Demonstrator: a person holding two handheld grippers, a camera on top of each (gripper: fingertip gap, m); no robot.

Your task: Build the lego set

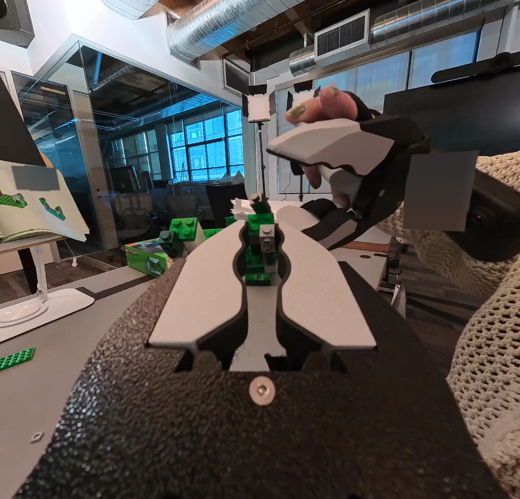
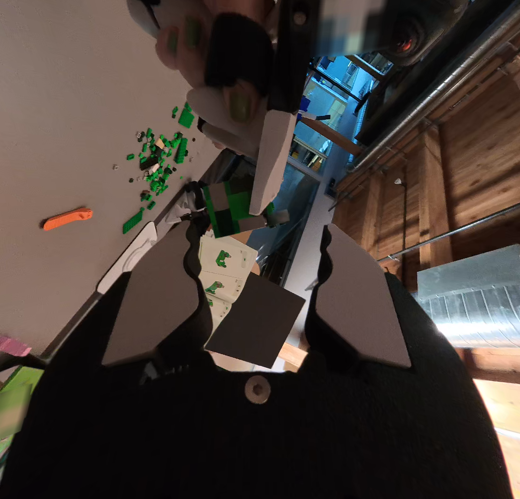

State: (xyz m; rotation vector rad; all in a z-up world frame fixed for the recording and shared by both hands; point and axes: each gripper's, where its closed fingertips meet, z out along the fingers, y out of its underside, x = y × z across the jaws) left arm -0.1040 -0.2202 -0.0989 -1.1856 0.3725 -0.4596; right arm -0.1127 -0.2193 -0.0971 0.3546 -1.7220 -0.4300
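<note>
A: While the left gripper is lifted off the table, what is in it?

B: The model, a small stack of green, dark green and grey bricks. The two pale fingers are closed against its sides, so it is pinched between them and held up in the air. A dark green piece with a grey top sticks out of the model's upper end, tilted.

A: And the right gripper?

B: Its fingers stand wide apart with nothing between them. In its own view the model sits just beyond its tips, caught by the left gripper's finger. From the left view, the right gripper hangs above and to the right of the model, a hand wrapped round its handle.

A: What lies around the model?

B: The booklet is open on a stand, left of the model. The box lies on the table just left of and below the model. A green plate lies flat, farther left and lower. In the right view, loose bricks are scattered on the table left of the model, with an orange tool further left.
</note>
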